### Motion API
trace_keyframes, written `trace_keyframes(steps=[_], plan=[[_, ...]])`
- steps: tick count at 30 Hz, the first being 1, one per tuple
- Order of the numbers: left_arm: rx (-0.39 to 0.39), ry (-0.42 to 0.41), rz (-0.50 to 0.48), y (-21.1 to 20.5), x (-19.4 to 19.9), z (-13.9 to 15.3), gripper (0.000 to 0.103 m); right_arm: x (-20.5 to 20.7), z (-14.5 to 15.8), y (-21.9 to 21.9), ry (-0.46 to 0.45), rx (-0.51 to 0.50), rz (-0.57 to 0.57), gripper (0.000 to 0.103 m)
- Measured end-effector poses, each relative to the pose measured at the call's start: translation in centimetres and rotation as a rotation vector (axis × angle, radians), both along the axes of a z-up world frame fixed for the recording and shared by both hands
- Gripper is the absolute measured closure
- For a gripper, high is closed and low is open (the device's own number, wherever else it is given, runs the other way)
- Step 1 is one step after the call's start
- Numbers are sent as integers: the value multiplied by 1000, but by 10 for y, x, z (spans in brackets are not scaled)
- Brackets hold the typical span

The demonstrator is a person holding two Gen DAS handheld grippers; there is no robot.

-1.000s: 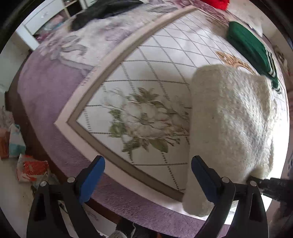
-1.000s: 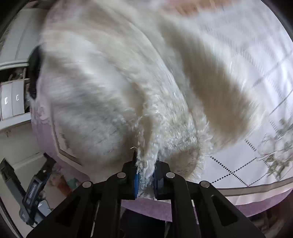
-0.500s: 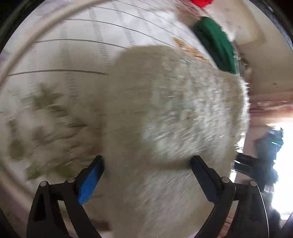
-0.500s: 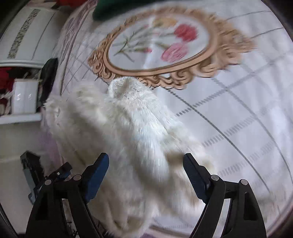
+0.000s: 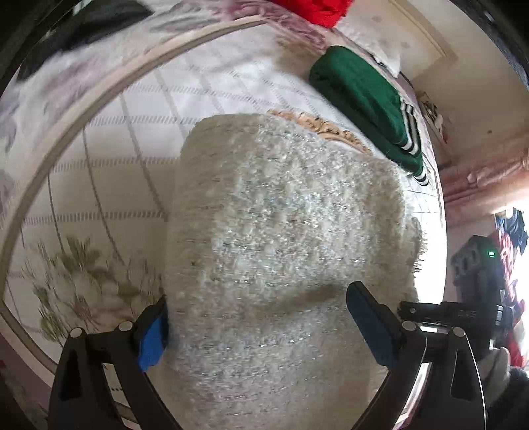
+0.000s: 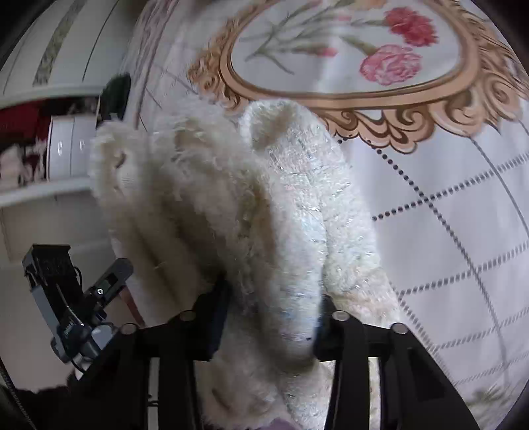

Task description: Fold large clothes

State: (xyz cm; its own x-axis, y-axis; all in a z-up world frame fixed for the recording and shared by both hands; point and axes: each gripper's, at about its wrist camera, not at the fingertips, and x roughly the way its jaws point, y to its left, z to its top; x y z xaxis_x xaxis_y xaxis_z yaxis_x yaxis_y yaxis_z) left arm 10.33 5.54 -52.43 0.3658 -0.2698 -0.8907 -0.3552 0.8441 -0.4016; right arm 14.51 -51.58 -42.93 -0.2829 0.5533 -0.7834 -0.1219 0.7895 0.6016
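A folded fluffy cream sweater [image 5: 284,231] lies on the bed's floral quilt [image 5: 139,139]. My left gripper [image 5: 261,317] is open, its blue-padded fingers straddling the near end of the folded sweater. In the right wrist view the sweater [image 6: 264,205] rises in thick layers between my right gripper's [image 6: 271,317] fingers, which have closed in on a thick fold and press into it from both sides. The right gripper also shows at the right edge of the left wrist view [image 5: 463,311].
A folded green garment with white stripes [image 5: 367,99] lies at the far side of the bed, with something red [image 5: 314,10] beyond it. A white shelf unit [image 6: 59,155] stands left of the bed. The quilt has a gold-framed carnation medallion [image 6: 357,56].
The right gripper let go of the sweater's edge, opened wide, then closed in on a thick fold. The left gripper moved right over the sweater, so that its fingers straddle it.
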Motion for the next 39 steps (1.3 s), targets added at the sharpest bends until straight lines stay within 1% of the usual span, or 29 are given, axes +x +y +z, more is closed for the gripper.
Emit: trace_keyframes(steps=[1,2,4,5,6,7,8,9,10,12,13,14,15,16,17,18,19,20,21,23,24,27,29,30,34,39], plan=[[21,6,-22,-1,6,1,5,-2,7,-1,-2,7,-26,65],[27,15,-35,0,11,-1,5,-5,14,0,-23,2,-33,65],[39,52,-58,4,18,-14,5,-4,12,-3,-38,-44,-12,49],[38,75,-72,8,21,-24,5,-3,7,-8,-36,-78,-8,32],[24,81,-82,10,24,-29,5,-2,2,-17,-45,-131,-7,26],[4,82,-93,12,25,-32,5,0,-2,-24,-46,-132,-20,23],[-6,84,-103,12,26,-34,5,1,-3,-28,-44,-118,-31,16],[-15,85,-121,13,27,-36,4,2,-5,-32,-58,-134,-25,9],[-14,87,-133,13,24,-37,4,2,-7,-34,-75,-158,-14,7],[-19,94,-148,12,23,-39,3,1,-12,-33,-90,-153,1,1],[-29,102,-150,12,25,-41,1,1,-19,-32,-89,-154,12,0],[-35,104,-146,12,25,-42,1,4,-28,-33,-73,-139,19,0],[-40,105,-140,11,25,-41,1,5,-42,-32,-13,-87,15,0],[-44,104,-135,11,26,-40,1,5,-48,-34,17,-60,-7,0],[-42,97,-133,9,27,-37,1,7,-50,-34,23,-29,-37,0],[-34,91,-133,7,30,-35,1,6,-52,-32,28,6,-53,5],[-16,84,-137,4,31,-32,1,4,-52,-30,48,43,-81,16],[10,76,-142,0,33,-28,1,1,-53,-30,91,98,-129,46],[36,67,-148,-2,35,-23,1,-2,-53,-29,105,119,-162,50],[40,58,-143,-1,42,-14,2,-10,-43,-21,90,95,-179,55],[25,54,-135,3,46,-7,2,-13,-40,-18,95,90,-192,57],[6,47,-138,11,63,11,2,-18,-25,-13,113,107,-248,59],[4,30,-156,13,84,28,2,-15,-8,-8,105,113,-278,59],[10,20,-169,13,94,35,2,-15,5,-14,96,121,-300,59],[28,-18,-238,3,152,69,2,12,48,-18,37,151,-374,59],[40,-91,-298,-17,251,110,2,85,93,-33,-33,174,-459,60]])
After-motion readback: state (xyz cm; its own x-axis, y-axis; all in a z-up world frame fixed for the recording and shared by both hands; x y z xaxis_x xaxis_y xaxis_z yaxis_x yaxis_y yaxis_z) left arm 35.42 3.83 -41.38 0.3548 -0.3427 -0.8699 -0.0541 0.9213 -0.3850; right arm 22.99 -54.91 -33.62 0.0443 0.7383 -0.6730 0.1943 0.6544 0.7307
